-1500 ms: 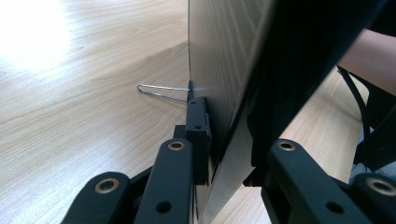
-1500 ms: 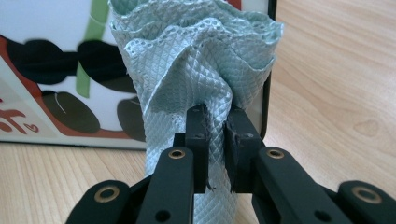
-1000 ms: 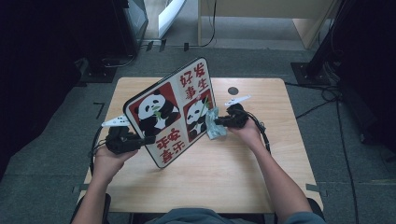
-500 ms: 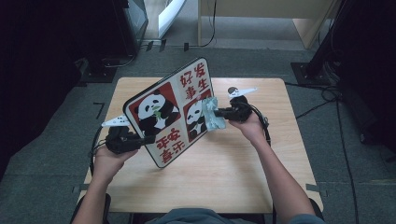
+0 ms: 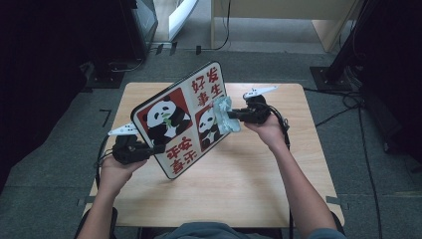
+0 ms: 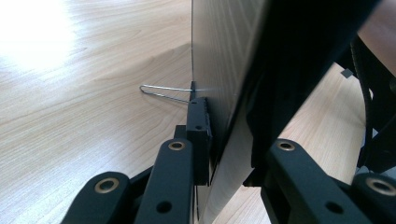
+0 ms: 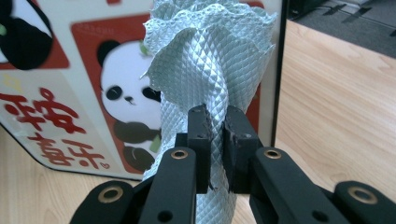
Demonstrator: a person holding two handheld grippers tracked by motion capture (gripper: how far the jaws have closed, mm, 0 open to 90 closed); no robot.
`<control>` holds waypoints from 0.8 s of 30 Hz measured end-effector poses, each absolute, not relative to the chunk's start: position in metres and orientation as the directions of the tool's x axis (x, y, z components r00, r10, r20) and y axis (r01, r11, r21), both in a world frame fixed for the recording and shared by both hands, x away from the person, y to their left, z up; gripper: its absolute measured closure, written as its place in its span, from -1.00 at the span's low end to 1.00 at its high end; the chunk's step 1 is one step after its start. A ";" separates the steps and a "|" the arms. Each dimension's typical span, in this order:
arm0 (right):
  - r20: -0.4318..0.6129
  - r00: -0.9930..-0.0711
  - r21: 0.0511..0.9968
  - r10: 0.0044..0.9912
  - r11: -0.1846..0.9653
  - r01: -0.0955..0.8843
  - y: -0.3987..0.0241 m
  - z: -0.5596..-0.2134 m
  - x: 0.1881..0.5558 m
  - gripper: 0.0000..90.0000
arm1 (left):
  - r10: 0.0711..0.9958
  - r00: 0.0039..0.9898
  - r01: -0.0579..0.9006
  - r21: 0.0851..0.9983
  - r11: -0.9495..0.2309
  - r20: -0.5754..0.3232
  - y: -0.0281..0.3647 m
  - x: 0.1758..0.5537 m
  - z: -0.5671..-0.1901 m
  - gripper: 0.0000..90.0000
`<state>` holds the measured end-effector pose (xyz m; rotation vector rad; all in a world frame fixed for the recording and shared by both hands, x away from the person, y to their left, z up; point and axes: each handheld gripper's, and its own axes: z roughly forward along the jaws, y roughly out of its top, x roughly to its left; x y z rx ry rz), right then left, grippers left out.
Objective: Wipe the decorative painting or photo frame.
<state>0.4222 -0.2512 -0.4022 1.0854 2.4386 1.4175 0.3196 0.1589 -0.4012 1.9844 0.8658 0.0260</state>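
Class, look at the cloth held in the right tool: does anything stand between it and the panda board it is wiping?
Nothing visible does. The cloth, pinched in the right tool, lies directly against the panda board's printed face in the high view.

High view overhead facing forward-down, gripper views close, sharing panda board

Board: white face, red panels, black-and-white pandas, red characters, black rim. Cloth: pale blue-green, diamond-quilted weave. Table: light wood grain. Tongs: black, brass-coloured rivets.
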 end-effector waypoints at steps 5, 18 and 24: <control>0.224 -0.749 0.810 0.623 0.308 0.499 -0.247 -0.387 0.422 0.84 | 0.584 0.750 0.560 0.769 -0.309 -0.311 0.159 0.320 -0.401 0.75; 0.182 -0.785 0.837 0.592 0.325 0.440 -0.231 -0.359 0.425 0.84 | 0.589 0.746 0.561 0.771 -0.303 -0.311 0.158 0.318 -0.401 0.76; 0.173 -0.791 0.853 0.587 0.312 0.418 -0.226 -0.345 0.430 0.84 | 0.591 0.743 0.563 0.771 -0.299 -0.313 0.158 0.318 -0.401 0.76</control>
